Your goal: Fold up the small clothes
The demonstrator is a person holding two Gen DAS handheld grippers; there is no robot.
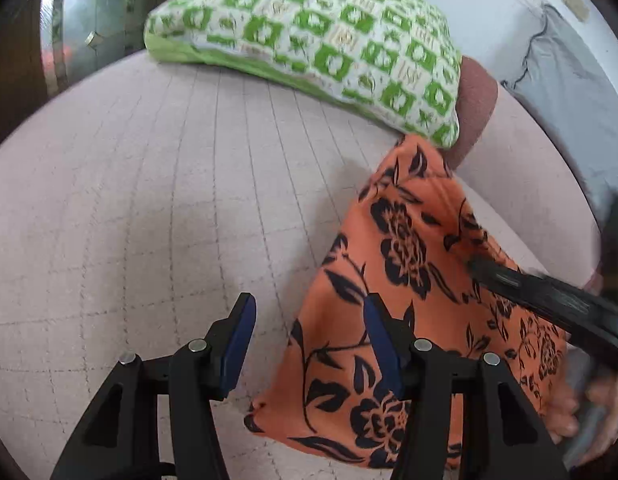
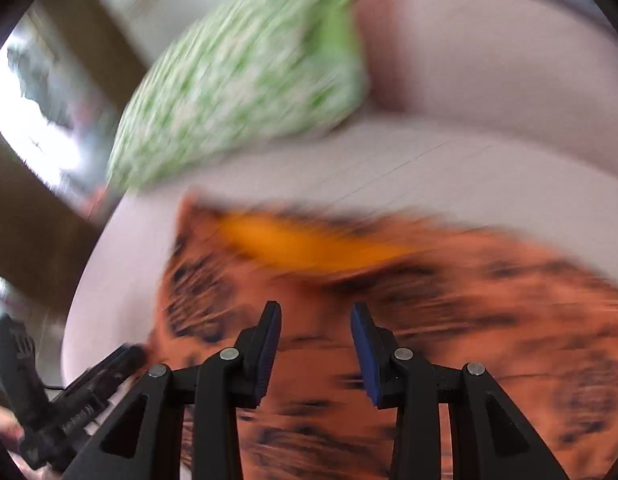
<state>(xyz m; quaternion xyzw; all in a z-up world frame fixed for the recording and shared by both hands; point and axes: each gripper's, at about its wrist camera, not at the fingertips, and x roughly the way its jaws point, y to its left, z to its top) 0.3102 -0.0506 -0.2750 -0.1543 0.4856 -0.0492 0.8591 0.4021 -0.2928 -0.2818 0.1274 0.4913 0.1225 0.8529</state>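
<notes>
Orange floral garment (image 1: 409,280) lying on pale quilted bed cover (image 1: 149,200), right of centre in left wrist view, roughly triangular, narrow end far, wide end near. Far tip just beside green-and-white patterned pillow (image 1: 309,36); touching or not, cannot tell. Brown cushion (image 1: 475,108) tucked under pillow's right end. Grey cloth (image 1: 569,92) far right, against the wall side.

Left gripper (image 1: 309,344) wide open, blue pads well apart, holding nothing. Left finger (image 1: 237,344) over bare cover; right finger (image 1: 383,344) over garment's left edge. Contact with fabric: cannot tell.

Right gripper (image 1: 549,300) seen in left wrist view as dark blurred bar reaching in from the right across the garment; tips not resolved there. Person's hand (image 1: 597,400) blurred at near right corner.

Right wrist view heavily motion-blurred. Right gripper (image 2: 315,344) open, moderate gap between pads, nothing between them; orange garment (image 2: 449,320) filling the near field beneath. Plain orange-yellow strip (image 2: 309,248) at garment's far edge, identity unclear. Pillow (image 2: 237,88) far, left of centre. Left gripper (image 2: 77,396) at near left.
</notes>
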